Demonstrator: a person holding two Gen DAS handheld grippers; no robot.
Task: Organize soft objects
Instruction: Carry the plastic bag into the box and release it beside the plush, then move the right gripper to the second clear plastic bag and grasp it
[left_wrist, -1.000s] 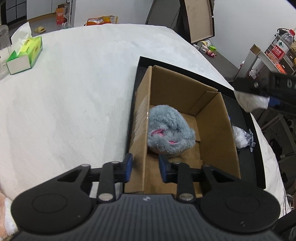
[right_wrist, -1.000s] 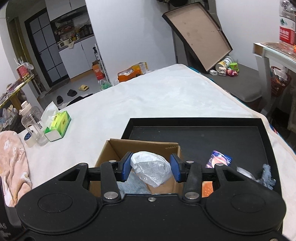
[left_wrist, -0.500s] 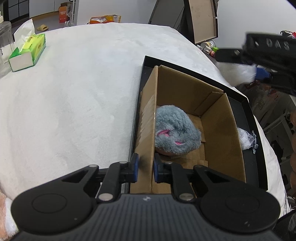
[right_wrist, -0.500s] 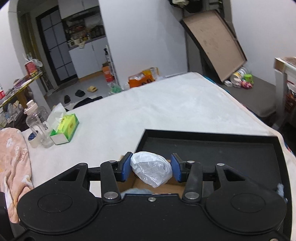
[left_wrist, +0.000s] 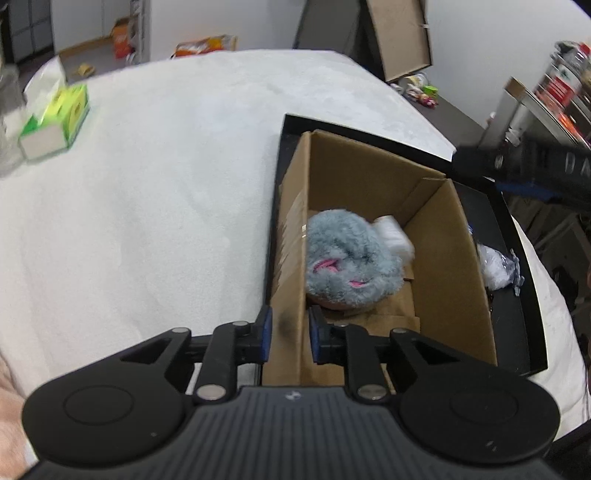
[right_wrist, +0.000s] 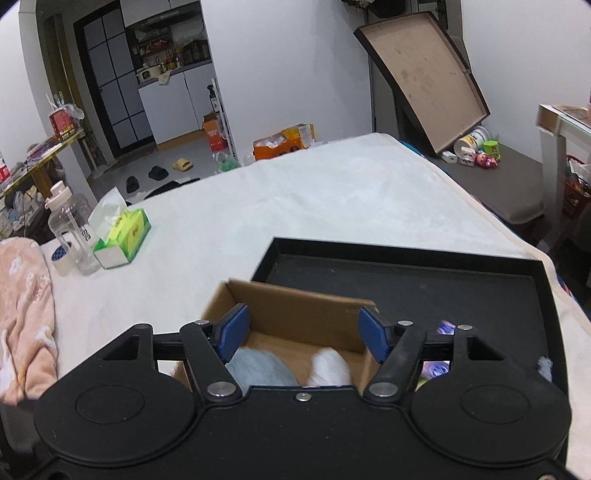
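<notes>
Two soft items now lie in the cardboard box, which stands on the left part of a black tray on the white-covered desk. On the left, the left claw is clamped on the box's near left wall, steadying it. Inside, the grey plush toy lies against that wall, its long axis running roughly along the box, pink markings facing up. Just right of it rests the white plastic-wrapped bundle, blurred, apparently just dropped. Above, the right claw holds nothing, its jaws having just been opening. The drop-in step looks finished; next comes the crumpled white item on the tray, right of the box.
</notes>
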